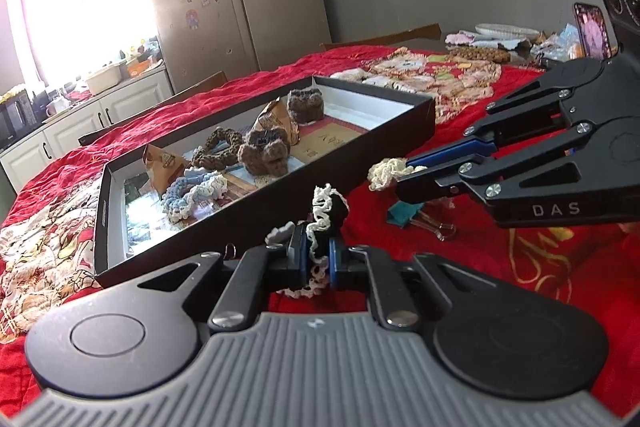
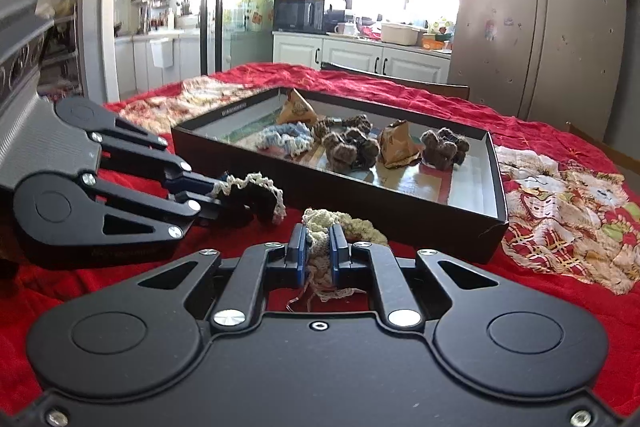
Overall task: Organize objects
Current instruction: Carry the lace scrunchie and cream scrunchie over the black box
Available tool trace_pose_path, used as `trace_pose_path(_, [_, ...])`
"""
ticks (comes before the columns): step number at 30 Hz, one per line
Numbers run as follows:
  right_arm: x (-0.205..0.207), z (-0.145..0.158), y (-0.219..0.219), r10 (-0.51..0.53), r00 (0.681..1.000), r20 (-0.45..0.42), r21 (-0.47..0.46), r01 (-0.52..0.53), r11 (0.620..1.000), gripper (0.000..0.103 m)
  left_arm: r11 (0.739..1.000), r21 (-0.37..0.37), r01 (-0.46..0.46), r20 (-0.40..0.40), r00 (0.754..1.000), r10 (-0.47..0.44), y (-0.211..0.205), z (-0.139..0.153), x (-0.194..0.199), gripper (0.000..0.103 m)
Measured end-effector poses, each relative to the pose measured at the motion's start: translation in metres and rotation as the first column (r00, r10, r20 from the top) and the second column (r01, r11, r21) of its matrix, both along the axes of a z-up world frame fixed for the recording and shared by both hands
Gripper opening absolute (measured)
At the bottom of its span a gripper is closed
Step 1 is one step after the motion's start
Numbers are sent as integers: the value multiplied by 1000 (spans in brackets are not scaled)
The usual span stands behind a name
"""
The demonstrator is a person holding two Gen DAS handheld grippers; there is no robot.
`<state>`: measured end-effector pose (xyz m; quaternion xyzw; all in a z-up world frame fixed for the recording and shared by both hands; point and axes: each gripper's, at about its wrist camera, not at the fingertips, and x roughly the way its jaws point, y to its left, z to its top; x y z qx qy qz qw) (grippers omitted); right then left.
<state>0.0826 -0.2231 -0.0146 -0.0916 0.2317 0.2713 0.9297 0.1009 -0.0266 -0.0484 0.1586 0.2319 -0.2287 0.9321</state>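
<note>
While clamped shut on thin lace edges, left tool [image 1: 318,259] with black scrunchie [image 1: 334,209], right tool [image 2: 319,253] with cream scrunchie [image 2: 340,223]: liable to slip or snag over box [image 2: 440,223].

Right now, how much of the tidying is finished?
Done: brown crochet pieces, a blue-and-white one and paper packets lie in the black box. In hand: the left claw grips a black-and-cream piece; the right claw grips a cream piece. Left: a teal binder clip on the cloth.
</note>
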Motion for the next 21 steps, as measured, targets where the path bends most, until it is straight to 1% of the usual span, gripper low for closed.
trace_pose_path(2, [-1, 2, -3, 0, 1000, 4, 20, 0, 1000, 12, 1000, -7, -2, 8, 1000, 2, 1, 3, -1, 12])
trace_pose_path(8, [-3, 8, -8, -10, 1000, 7, 50, 10, 999, 12, 998, -59, -5, 9, 1000, 5, 8, 13, -3, 12])
trace_pose_path(13, [-6, 15, -11, -8, 1000, 17, 71, 6, 997, 11, 997, -77, -4, 21, 1000, 6, 11, 21, -6, 12])
trace_pose_path(21, [-12, 38, -15, -21, 997, 70, 89, 14, 996, 12, 994, -108, -11, 50, 999, 17, 16, 39, -9, 12])
